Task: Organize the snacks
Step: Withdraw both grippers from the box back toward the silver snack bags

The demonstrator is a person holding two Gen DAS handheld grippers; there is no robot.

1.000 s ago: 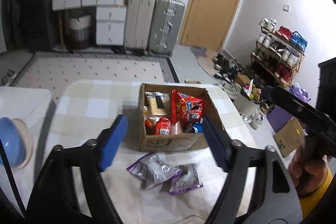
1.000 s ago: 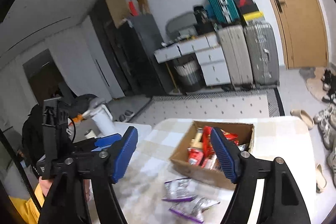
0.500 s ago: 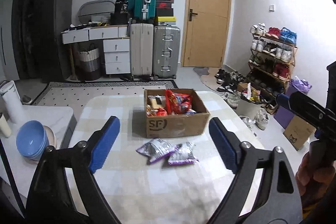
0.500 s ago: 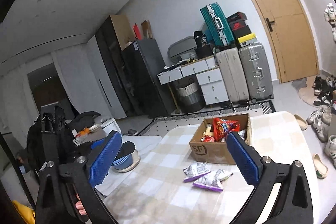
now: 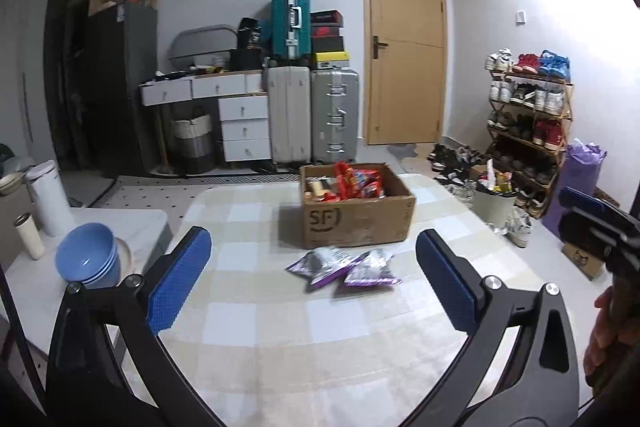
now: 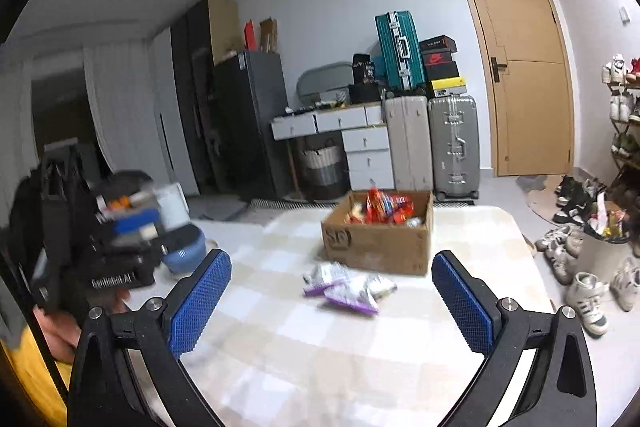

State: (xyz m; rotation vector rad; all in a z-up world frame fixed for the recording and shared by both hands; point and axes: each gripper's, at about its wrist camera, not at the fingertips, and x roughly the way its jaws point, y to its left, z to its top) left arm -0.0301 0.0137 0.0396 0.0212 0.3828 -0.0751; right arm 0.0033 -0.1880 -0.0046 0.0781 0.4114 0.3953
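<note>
Both tongs have been drawn back from the cardboard box since the earlier frames, so that the box and the purple snack packets are now seen farther off and more of the tabletop is exposed. The left tongs are shown with jaws opening, nothing between the blue pads; the right tongs stand at their widest, likewise empty. The right tongs also appear at the right edge of the left wrist view, gripped by a hand.

Step in hand, as judged: a retreat after snacks were dealt with, or a pause before the next pick; the task does not look finished, since packets lie outside the box.

Next move, as judged: one pair of tongs would have to be carried forward and lowered over a loose packet, the jaws closed on its crinkled edge, and the packet lifted over the box wall.

Task's things: the box sits toward the far edge of the tabletop, open-topped, printed with a logo on its near wall, and filled with upright red and orange packs. Two or three silver-and-purple foil packets lie overlapping just in front of its near wall, flat on the checked cloth; their exact number cannot be told through the blur.
</note>
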